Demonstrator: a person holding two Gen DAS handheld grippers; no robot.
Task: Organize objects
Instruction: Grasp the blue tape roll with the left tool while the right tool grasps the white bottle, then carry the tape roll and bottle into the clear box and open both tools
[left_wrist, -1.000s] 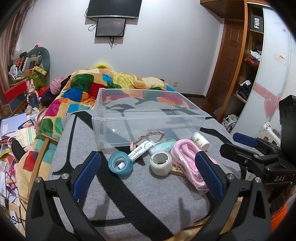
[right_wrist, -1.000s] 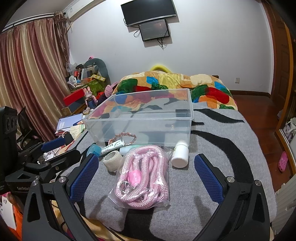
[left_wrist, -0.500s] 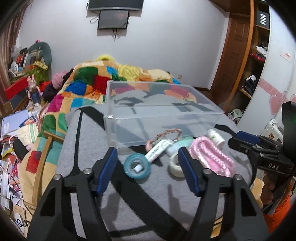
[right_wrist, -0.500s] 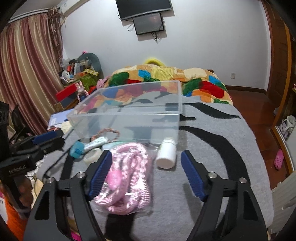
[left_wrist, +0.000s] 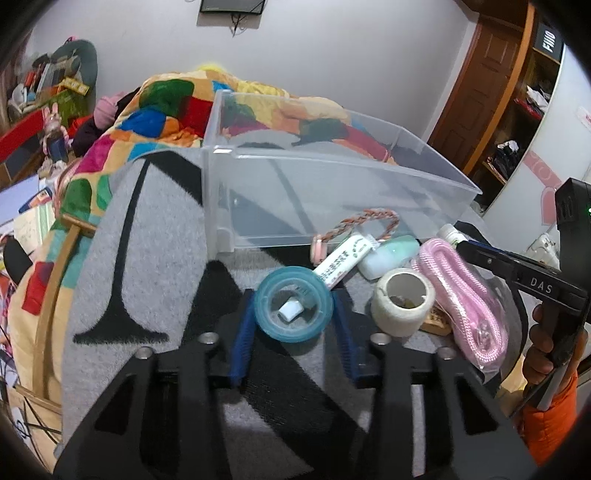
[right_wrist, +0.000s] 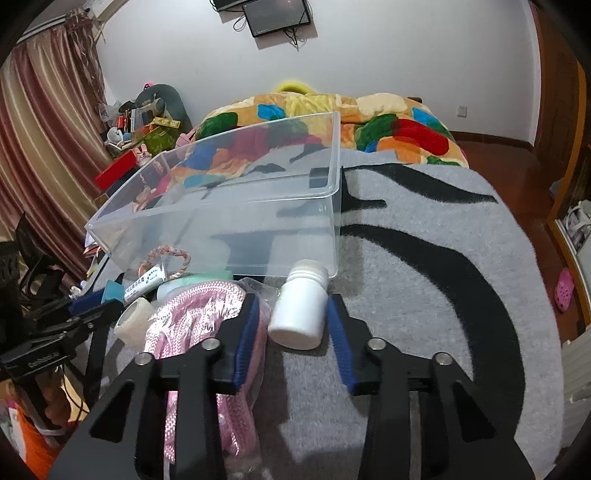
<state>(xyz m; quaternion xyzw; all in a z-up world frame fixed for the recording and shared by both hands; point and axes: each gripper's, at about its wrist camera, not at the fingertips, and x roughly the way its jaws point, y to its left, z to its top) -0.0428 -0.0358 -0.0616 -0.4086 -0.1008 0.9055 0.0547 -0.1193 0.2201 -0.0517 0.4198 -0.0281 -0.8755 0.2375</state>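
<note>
Both grippers have closed in before the clear bin (left_wrist: 332, 192): left gripper (left_wrist: 293, 326) clamped on blue tape roll (left_wrist: 293, 308), right gripper (right_wrist: 291, 328) narrowed around white bottle (right_wrist: 299, 310), contact uncertain; lifting looks imminent

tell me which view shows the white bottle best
The right wrist view: the white bottle lies whole and close, between the right gripper pads. In the left wrist view only its cap end peeks past the pink rope.

Left gripper (left_wrist: 293, 334) around blue tape roll (left_wrist: 293, 303) (pads touching), near clear bin (left_wrist: 332, 192)
</note>
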